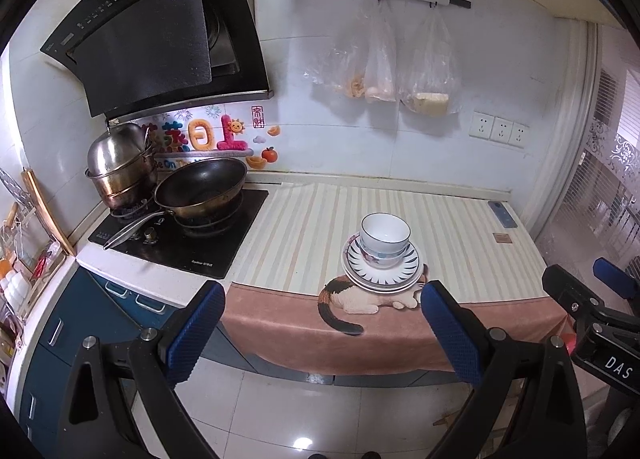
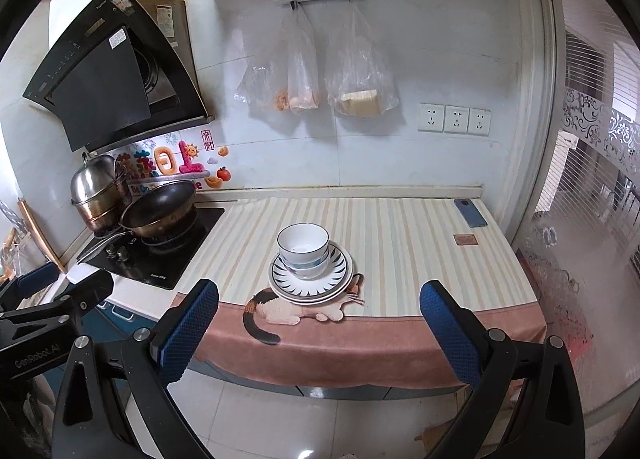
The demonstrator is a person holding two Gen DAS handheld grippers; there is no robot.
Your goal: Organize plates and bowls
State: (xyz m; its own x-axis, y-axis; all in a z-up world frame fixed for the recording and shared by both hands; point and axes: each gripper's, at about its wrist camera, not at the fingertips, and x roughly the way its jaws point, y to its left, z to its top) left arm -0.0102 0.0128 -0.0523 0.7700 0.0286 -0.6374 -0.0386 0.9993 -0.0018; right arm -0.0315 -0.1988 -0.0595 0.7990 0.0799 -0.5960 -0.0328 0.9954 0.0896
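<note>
Stacked white bowls (image 1: 385, 241) with dark rims sit nested on a pile of round white plates (image 1: 382, 273) with a dark ray pattern, all near the front edge of the table (image 1: 304, 227), which wears a cream striped cloth with a pink border and a calico cat print (image 1: 360, 299); the plates overlap the cat's back. Left hand-held gripper (image 1: 322, 329) hangs out over the floor in front of the table, blue-padded fingers (image 1: 196, 333) spread wide, nothing between them. Right hand-held gripper (image 2: 320, 329) is the same story: jaws wide apart, empty, short of the table edge. Off to the left, a dark wok (image 1: 202, 187) and a steel steamer pot (image 1: 118, 165) sit on the black hob. A blue phone (image 2: 470, 213) lies at the far right corner.
</note>
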